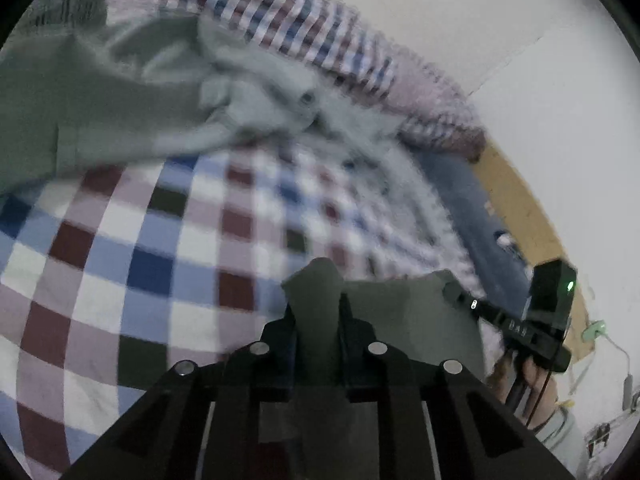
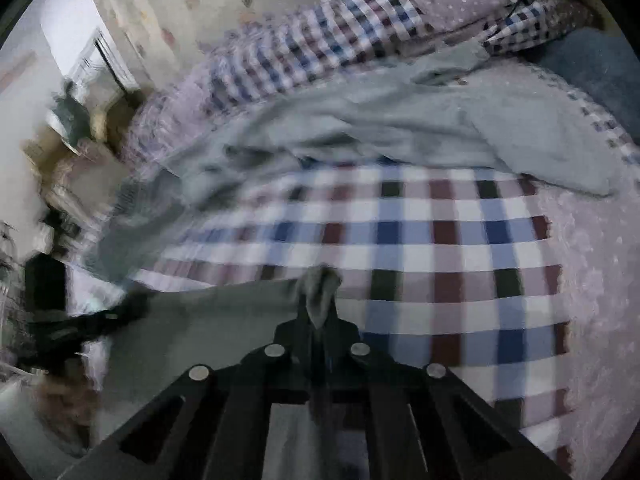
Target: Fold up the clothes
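Both grippers had 1 grey-green garment (image 1: 132,92) by its near edge, prob. to lift and spread it for a fold. Left gripper (image 1: 318,312) was clamped tight on a bunched corner; right gripper (image 2: 320,312) likewise, cloth pinched between closed fingers. The hem ran taut between them, w/ the right unit at 3 o'clock in the left view. The rest trailed toward 12 o'clock over the checked bedspread (image 2: 440,240).

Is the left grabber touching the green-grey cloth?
Touching. The left wrist view shows a fold of the green-grey cloth pinched between the fingers of the left gripper, with no gap on either side.
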Available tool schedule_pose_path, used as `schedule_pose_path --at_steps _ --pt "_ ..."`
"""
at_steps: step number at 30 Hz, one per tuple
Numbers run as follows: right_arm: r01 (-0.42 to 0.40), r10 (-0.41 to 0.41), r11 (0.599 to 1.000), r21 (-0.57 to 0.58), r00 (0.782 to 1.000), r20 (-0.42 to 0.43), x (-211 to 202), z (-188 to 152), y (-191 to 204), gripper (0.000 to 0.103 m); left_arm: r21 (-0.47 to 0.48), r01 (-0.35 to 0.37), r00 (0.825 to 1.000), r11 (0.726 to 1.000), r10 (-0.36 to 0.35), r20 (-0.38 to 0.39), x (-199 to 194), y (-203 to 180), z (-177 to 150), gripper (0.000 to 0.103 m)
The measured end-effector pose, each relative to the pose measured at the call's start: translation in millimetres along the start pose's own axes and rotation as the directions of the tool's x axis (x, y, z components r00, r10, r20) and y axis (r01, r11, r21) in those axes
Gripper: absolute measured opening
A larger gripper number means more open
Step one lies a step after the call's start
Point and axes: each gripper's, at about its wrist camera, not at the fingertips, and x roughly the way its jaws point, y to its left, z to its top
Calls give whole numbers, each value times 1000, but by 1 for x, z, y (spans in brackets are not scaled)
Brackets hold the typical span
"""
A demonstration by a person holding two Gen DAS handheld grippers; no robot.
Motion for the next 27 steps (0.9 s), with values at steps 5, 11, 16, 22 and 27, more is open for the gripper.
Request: schedule_pose_path --at_steps 5,11,16,22,27 --pt "107 -110 993 59 992 57 -19 2 -5 10 25 -91 995 996 90 35 -11 -7 4 47" --pt "-95 95 995 -3 987 131 -49 13 51 40 157 -137 982 978 114 148 -37 -55 8 55" --pt "-83 85 996 -35 994 72 -18 6 78 47 228 -98 991 969 73 113 -18 -86 2 60" --pt "-30 30 999 -24 1000 -3 24 -12 64 50 338 -270 963 902 261 72 28 -80 -23 65" --pt "-12 13 998 -55 1000 6 23 -16 68 55 381 -299 954 875 286 92 32 -84 -29 66"
